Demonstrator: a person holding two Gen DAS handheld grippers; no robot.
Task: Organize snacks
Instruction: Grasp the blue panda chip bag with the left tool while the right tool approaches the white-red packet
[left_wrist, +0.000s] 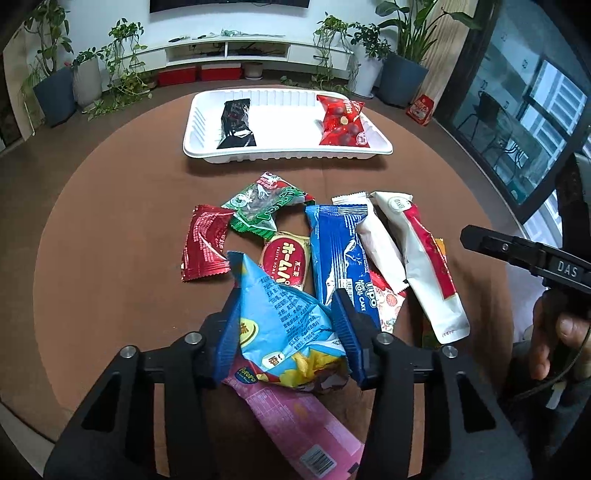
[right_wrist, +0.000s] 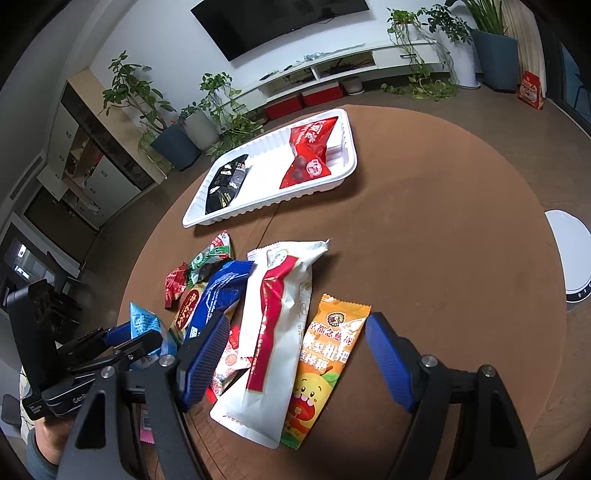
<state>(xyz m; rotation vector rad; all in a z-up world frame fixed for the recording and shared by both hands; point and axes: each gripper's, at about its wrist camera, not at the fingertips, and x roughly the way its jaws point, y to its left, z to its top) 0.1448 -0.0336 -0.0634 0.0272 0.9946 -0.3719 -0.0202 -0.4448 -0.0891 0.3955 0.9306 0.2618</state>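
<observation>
Left wrist view: left gripper (left_wrist: 286, 325) is pinching the light blue chip bag (left_wrist: 284, 325) in its jaws, just above the snack pile on the bench (left_wrist: 110, 258). The white tray (left_wrist: 288, 151) is holding 2 packets.

Right wrist view: right gripper (right_wrist: 295, 358) jaws are sitting wide apart over the white pouch (right_wrist: 273, 332) and orange packet (right_wrist: 325, 362).

Right claw (right_wrist: 295, 360) gapes over the white-and-red pouch (right_wrist: 275, 332) — orange packet (right_wrist: 325, 365) beside it.

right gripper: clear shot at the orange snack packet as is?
Probably yes. The right gripper is open and straddles the orange snack packet, but the white-and-red pouch overlaps its left edge, so it may get pinched too.
</observation>
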